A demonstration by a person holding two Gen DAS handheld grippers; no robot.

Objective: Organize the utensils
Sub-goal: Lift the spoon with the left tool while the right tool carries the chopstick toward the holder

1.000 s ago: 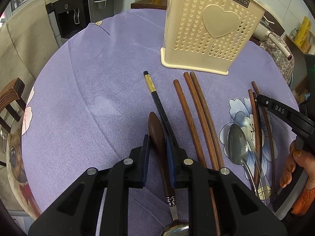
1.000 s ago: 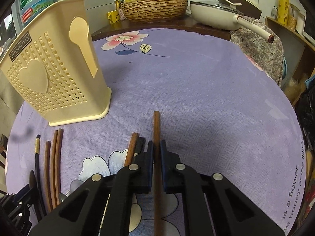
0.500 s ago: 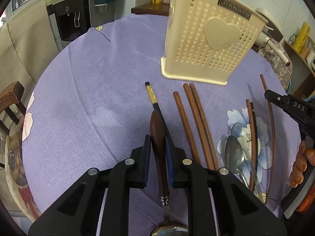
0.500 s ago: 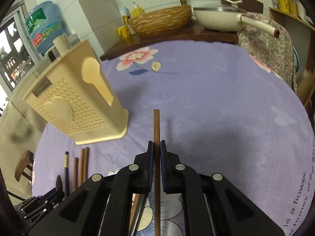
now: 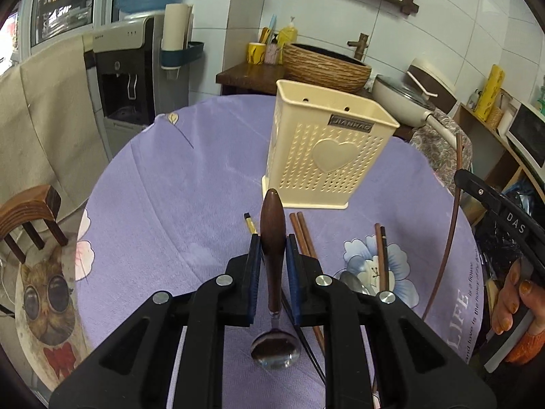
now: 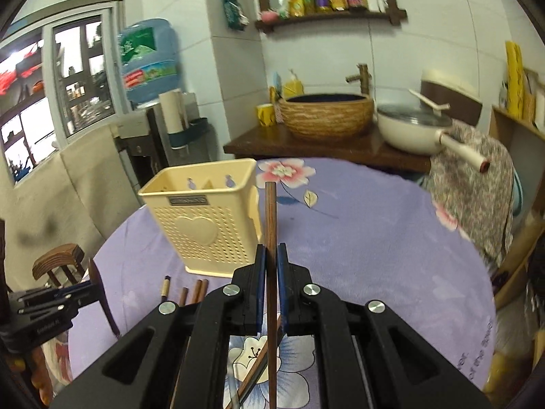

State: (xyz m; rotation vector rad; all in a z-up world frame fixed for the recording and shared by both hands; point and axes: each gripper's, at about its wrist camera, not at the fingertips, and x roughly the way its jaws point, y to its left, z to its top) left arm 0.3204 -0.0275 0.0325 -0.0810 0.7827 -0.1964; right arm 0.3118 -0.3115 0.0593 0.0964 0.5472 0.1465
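In the left wrist view, the left claw (image 5: 273, 248) is clamping the dark wooden handle of a spoon (image 5: 272, 235), whose metal bowl is hanging back toward the camera, clear of the purple tabletop (image 5: 163, 204). Beyond the handle's tip, the cream utensil holder (image 5: 327, 150) is standing upright on the tabletop, its heart-embossed face turned this way. Just before its base, a black chopstick with a gold band (image 5: 250, 225) and a pair of brown chopsticks (image 5: 301, 233) are lying on the cloth, and another pair of chopsticks (image 5: 380, 255) is resting over the flower print (image 5: 402, 272), next to a metal spoon (image 5: 352, 281). At the right edge, a hand (image 5: 514, 303) is gripping the right claw's handle, and a long brown chopstick (image 5: 449, 225) is rising from it. In the right wrist view, the right claw (image 6: 271, 262) is pinching that brown chopstick (image 6: 271, 225), with its pads closed tight on the shaft and its end pointing up beside the holder's (image 6: 201, 214) right corner. The holder's open top is showing inner dividers. The left claw (image 6: 85, 293) is appearing at the left edge, carrying the dark spoon handle (image 6: 100, 293), with loose chopsticks (image 6: 190, 293) lying below the holder's base.
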